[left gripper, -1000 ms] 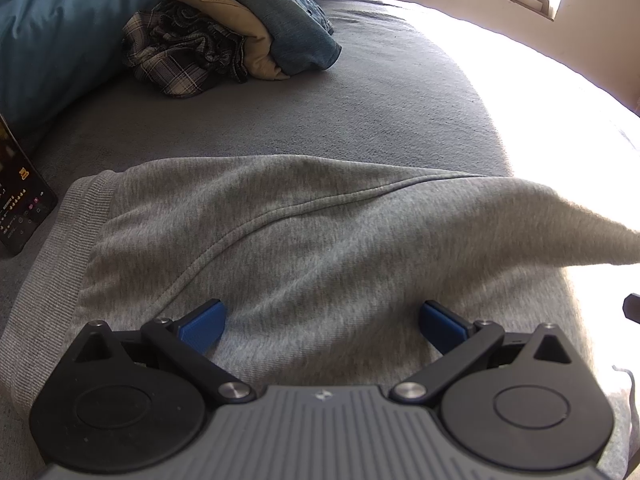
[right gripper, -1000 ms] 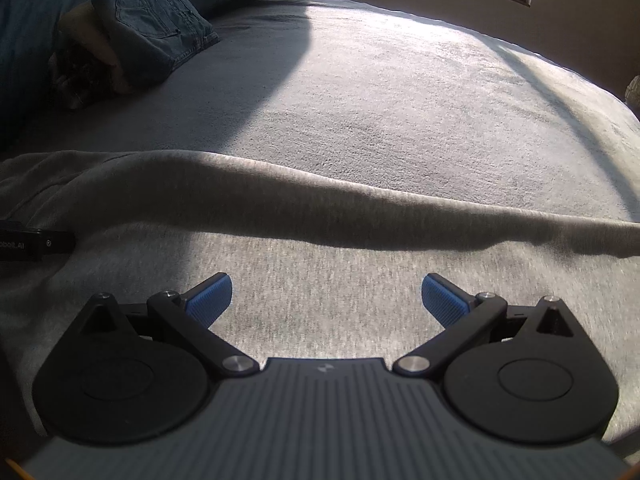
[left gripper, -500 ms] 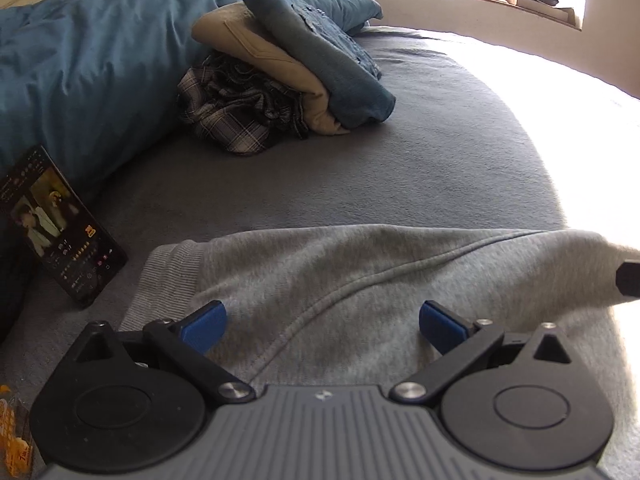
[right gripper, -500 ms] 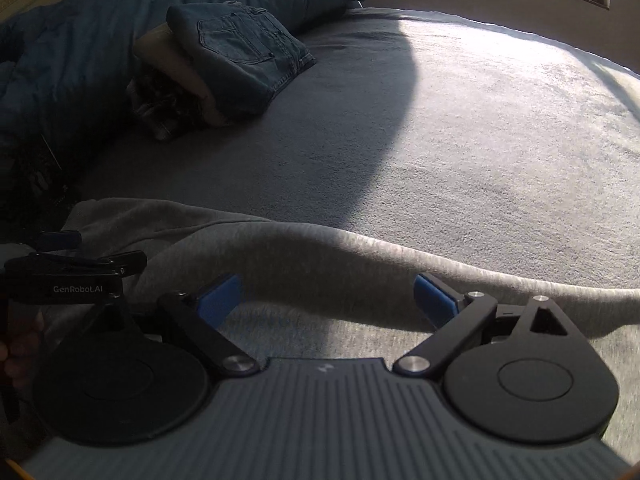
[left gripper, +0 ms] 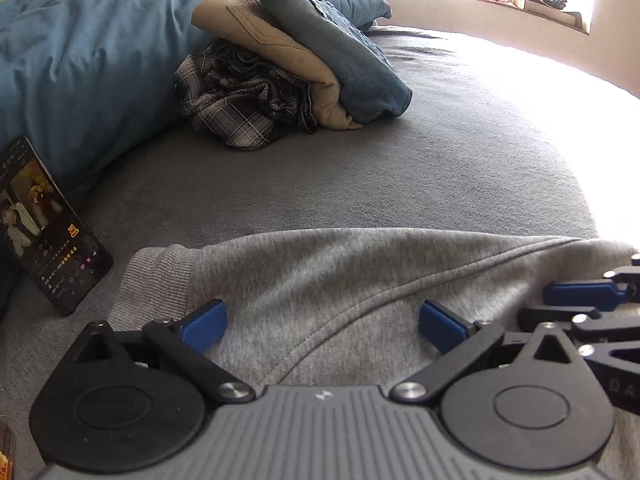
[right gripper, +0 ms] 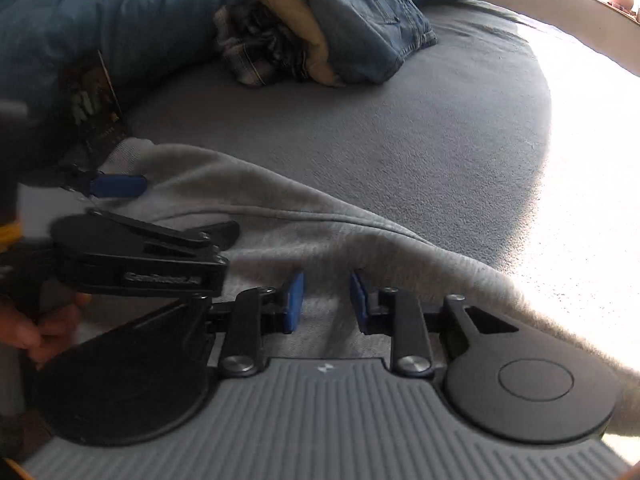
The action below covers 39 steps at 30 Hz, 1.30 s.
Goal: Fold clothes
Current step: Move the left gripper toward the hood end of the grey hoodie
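Observation:
A grey sweatshirt (left gripper: 320, 280) lies on the grey bed (left gripper: 360, 168), its ribbed hem (left gripper: 152, 280) at the left. My left gripper (left gripper: 322, 326) hovers low over it, open, with its blue pads wide apart and nothing between them. My right gripper (right gripper: 327, 302) sits just to the right of the left one, over a raised fold of the same sweatshirt (right gripper: 280, 216). Its blue pads are drawn close with a ridge of grey fabric in the narrow gap. A hand (right gripper: 40, 332) holds the left gripper's handle.
A stack of folded jeans (left gripper: 340, 48) and tan trousers (left gripper: 280, 52) rests on a crumpled plaid shirt (left gripper: 236, 104) at the back. A blue duvet (left gripper: 80, 72) fills the left. A lit phone (left gripper: 44, 228) leans against it. Sunlight floods the bed's right side.
Both grippers pulled back toward the sweatshirt's near edge and came side by side. The right gripper's pads went from wide open to nearly together on the fabric. The left stayed open.

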Tool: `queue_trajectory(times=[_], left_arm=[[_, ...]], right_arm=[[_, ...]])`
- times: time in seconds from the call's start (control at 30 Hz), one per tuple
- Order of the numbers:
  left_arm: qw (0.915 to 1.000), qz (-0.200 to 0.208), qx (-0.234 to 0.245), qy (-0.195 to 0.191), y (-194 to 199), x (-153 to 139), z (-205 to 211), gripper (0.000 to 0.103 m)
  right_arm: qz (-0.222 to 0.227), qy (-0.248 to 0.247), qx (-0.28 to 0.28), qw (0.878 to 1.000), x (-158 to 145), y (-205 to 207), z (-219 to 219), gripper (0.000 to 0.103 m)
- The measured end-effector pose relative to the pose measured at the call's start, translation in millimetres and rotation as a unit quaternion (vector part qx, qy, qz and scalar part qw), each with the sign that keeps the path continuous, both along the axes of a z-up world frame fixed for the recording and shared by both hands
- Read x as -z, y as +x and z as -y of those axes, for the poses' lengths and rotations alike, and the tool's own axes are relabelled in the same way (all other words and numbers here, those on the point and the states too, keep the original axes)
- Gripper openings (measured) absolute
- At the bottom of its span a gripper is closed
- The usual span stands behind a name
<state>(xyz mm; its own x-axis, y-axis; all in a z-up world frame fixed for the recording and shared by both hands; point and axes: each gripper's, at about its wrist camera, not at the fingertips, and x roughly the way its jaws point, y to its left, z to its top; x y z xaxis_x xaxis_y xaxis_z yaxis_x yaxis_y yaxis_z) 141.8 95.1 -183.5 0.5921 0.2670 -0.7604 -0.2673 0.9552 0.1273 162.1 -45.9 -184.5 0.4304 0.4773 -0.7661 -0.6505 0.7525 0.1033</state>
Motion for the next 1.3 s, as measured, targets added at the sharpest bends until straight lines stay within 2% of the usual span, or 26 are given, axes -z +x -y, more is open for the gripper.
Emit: queue_trajectory(times=[0.07, 0.27, 0.33, 0.4, 0.5, 0.53, 0.6, 0.63, 0.67, 0.73, 0.77, 0.87, 0.9, 1.0, 1.1, 1.3], left_arm=[[1.0, 0.001, -0.001, 0.0, 2, 0, -1, 0.103], [1.0, -0.003, -0.005, -0.007, 3, 1, -4, 0.103], [1.0, -0.005, -0.006, -0.004, 4, 2, -4, 0.103], [0.9999, -0.01, -0.007, -0.006, 5, 2, -4, 0.103], [0.9998, -0.015, -0.011, -0.006, 5, 2, -4, 0.103], [0.9998, -0.016, -0.012, -0.007, 5, 1, -5, 0.103], [0.9997, -0.019, -0.014, -0.009, 5, 1, -5, 0.103], [0.9996, -0.02, -0.015, -0.01, 5, 1, -6, 0.103], [0.9996, -0.021, -0.016, -0.009, 5, 1, -6, 0.103], [0.9995, -0.023, -0.018, -0.008, 5, 1, -5, 0.103], [0.9995, -0.024, -0.019, -0.008, 5, 2, -6, 0.103], [0.9994, -0.025, -0.021, -0.008, 5, 1, -7, 0.103], [0.9994, -0.025, -0.022, -0.008, 4, 1, -7, 0.103], [0.9993, -0.028, -0.023, -0.007, 2, 0, -7, 0.103], [0.9993, -0.03, -0.022, -0.007, 1, -1, -8, 0.103], [0.9994, -0.029, -0.02, -0.008, -2, -3, -7, 0.103]], right_arm=[[0.009, 0.005, 0.001, 1.0, 0, 1, -1, 0.02], [-0.003, 0.044, 0.033, 0.998, -26, -6, 12, 0.022], [0.013, 0.036, 0.034, 0.999, -26, -9, 12, 0.022], [0.002, 0.003, 0.039, 0.999, -11, -4, 10, 0.023], [-0.012, 0.012, 0.051, 0.999, -10, -2, 17, 0.023], [-0.016, 0.019, 0.055, 0.998, -10, -1, 19, 0.026], [-0.028, 0.043, 0.072, 0.996, -20, -4, 28, 0.041], [-0.031, 0.051, 0.079, 0.995, -24, -7, 33, 0.053], [-0.03, 0.049, 0.085, 0.995, -28, -10, 36, 0.059], [-0.031, 0.037, 0.094, 0.994, -33, -16, 38, 0.066], [-0.033, 0.03, 0.096, 0.994, -32, -19, 38, 0.076], [-0.039, 0.006, 0.1, 0.994, -26, -25, 35, 0.082], [-0.039, -0.006, 0.098, 0.994, -22, -27, 32, 0.084], [-0.045, -0.06, 0.075, 0.994, 3, -33, 18, 0.099], [-0.006, -0.083, 0.062, 0.995, 13, -47, 10, 0.102], [-0.012, -0.079, 0.064, 0.995, 15, -44, 11, 0.102]])
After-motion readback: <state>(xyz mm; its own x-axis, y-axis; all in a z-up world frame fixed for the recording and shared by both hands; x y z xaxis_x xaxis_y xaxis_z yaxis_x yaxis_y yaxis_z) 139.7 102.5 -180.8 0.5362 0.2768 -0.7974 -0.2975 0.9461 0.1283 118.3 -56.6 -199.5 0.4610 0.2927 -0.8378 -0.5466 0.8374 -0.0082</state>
